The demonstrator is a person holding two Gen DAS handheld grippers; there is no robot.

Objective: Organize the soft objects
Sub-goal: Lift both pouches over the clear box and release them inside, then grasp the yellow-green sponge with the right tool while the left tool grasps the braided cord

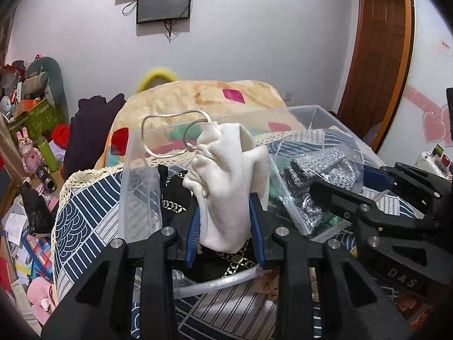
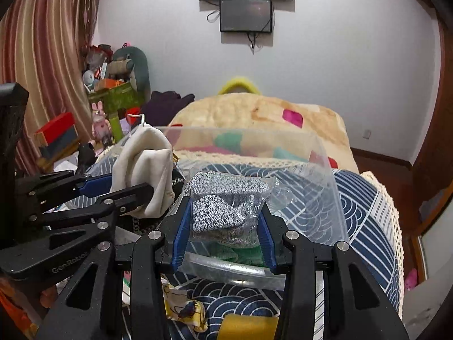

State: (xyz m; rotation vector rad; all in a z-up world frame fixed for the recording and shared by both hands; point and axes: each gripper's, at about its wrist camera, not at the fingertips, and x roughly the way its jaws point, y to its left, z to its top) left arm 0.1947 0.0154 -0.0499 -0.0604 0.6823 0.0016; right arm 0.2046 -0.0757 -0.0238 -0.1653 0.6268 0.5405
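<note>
Blue finger pads (image 1: 258,226) of the left gripper (image 1: 225,228) sit closest to the lens, clamped on a cream drawstring pouch (image 1: 226,187) held upright over the clear plastic bin (image 1: 317,112). Its silver cord (image 1: 170,119) loops free above the bin's near-left wall. Right gripper (image 2: 225,223) is closed on a clear bag of speckled grey knitwear (image 2: 223,198), also over the bin. Both loads hang above the bin's opening, just beside each other, the pouch to the left. Inside the bin something green (image 2: 240,255) shows under the bag, and a dark cloth with gold chain print (image 1: 175,195) lies under the pouch. Bin sits on a blue-and-white patterned cover (image 2: 365,206).

Judged step: lower both items into the bin. To do it well, drop the pouch low before letting go so the cord doesn't snag on the rim. Keep the two grippers apart on descent; they are close and could bump. The bag is slippery and crinkled, so release only once it rests on what's below. A yellow roll (image 2: 249,325) and a printed fabric scrap (image 2: 184,308) lie outside the bin, likely left to sort.
</note>
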